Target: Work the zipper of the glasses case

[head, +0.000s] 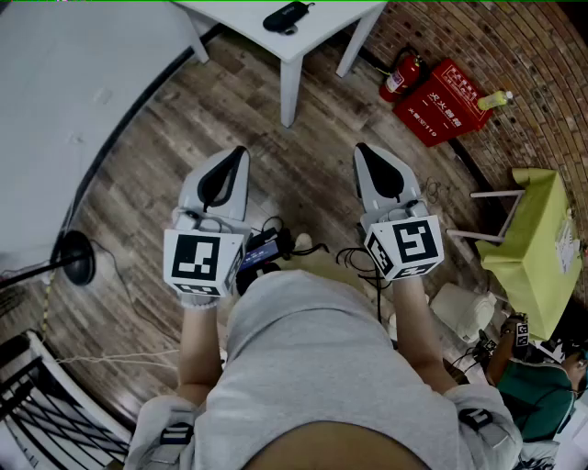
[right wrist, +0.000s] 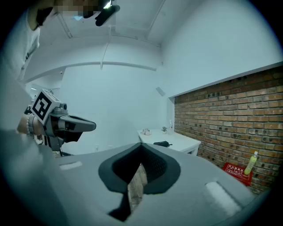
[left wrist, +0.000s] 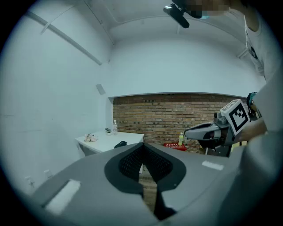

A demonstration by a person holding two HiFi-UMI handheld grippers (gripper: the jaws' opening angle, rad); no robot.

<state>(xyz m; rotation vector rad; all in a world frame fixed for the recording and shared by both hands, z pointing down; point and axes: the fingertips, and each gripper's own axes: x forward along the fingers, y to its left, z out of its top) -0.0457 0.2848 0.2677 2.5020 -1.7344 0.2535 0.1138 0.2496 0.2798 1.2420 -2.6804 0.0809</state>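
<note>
The person stands on the wooden floor with a gripper in each hand, both held out in front of the body, side by side and apart, pointing slightly downward toward the white table. The left gripper has its jaws pressed together at the tips with nothing between them; only a sliver of floor shows through the gap behind the pads. The right gripper looks the same, jaws closed and empty. The glasses case, dark and oblong, lies on the table, well apart from both grippers and untouched. To the right of the table, along the brick wall, are a red fire extinguisher and a red box, with a yellow-green bottle just beside the box
</note>
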